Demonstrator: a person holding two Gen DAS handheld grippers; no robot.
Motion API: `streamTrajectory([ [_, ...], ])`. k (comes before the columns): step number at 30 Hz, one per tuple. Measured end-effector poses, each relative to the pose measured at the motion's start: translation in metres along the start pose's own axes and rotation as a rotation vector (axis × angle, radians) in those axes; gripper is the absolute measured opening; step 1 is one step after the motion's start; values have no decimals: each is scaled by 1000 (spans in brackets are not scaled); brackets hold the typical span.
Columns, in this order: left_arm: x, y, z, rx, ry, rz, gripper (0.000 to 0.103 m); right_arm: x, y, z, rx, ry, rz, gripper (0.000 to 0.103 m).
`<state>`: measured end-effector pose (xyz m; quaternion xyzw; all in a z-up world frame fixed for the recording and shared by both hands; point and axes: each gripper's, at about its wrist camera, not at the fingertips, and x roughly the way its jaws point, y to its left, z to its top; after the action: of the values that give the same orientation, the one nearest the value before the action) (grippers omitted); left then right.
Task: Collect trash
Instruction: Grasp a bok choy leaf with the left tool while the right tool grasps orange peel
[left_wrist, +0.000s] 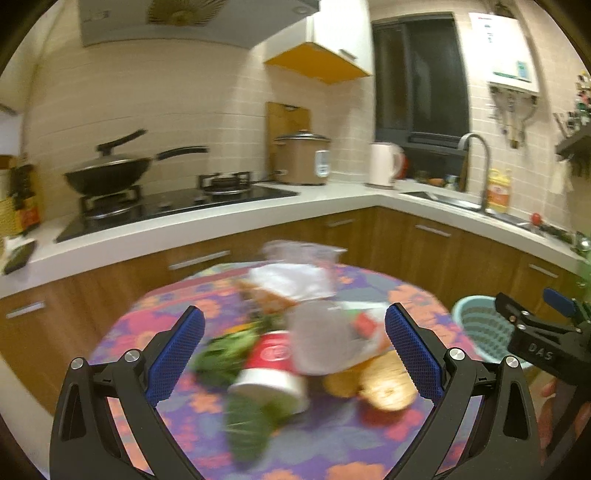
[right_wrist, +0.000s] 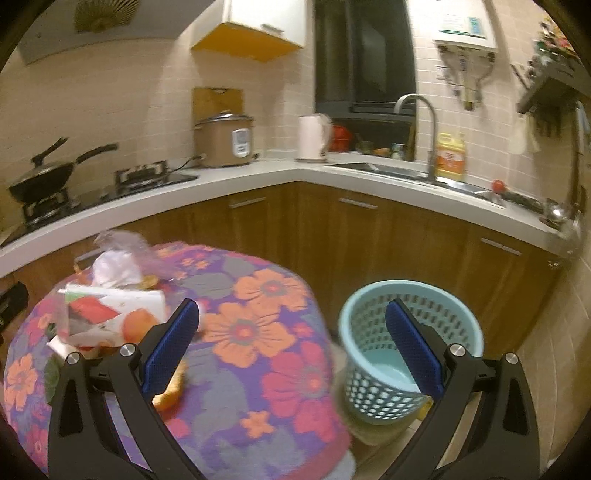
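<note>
A heap of trash lies on the flowered tablecloth (left_wrist: 166, 321): a tipped red-and-white paper cup (left_wrist: 269, 369), green vegetable scraps (left_wrist: 229, 350), a clear plastic bag (left_wrist: 325, 343), orange peel (left_wrist: 384, 384), crumpled white tissue (left_wrist: 291, 280). My left gripper (left_wrist: 293, 354) hangs open just above the heap, its blue pads on either side of the cup and bag. The right gripper (right_wrist: 291, 347) is open and holds nothing, between the table's right edge and the light-blue mesh bin (right_wrist: 369, 380) on the floor. The heap, with a printed carton (right_wrist: 114, 310), shows at left in the right wrist view.
An L-shaped white counter (left_wrist: 221, 225) over wooden cabinets runs behind the table, with a wok on the hob (left_wrist: 110, 173), a rice cooker (left_wrist: 303, 158), a kettle (left_wrist: 384, 164) and a sink with tap (right_wrist: 417, 140). The bin (left_wrist: 484, 325) stands right of the table.
</note>
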<state>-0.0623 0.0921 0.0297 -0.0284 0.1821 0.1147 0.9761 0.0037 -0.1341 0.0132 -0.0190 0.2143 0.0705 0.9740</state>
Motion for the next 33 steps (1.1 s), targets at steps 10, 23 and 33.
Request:
streamTrajectory([
  [10, 6, 80, -24, -78, 129, 98, 95, 37, 61, -22, -132, 188, 210, 85],
  [23, 53, 120, -46, -194, 370, -227, 80, 82, 69, -40, -104, 358, 299, 75],
  [33, 65, 75, -73, -105, 481, -329, 67, 104, 77, -44, -89, 459, 337, 39],
])
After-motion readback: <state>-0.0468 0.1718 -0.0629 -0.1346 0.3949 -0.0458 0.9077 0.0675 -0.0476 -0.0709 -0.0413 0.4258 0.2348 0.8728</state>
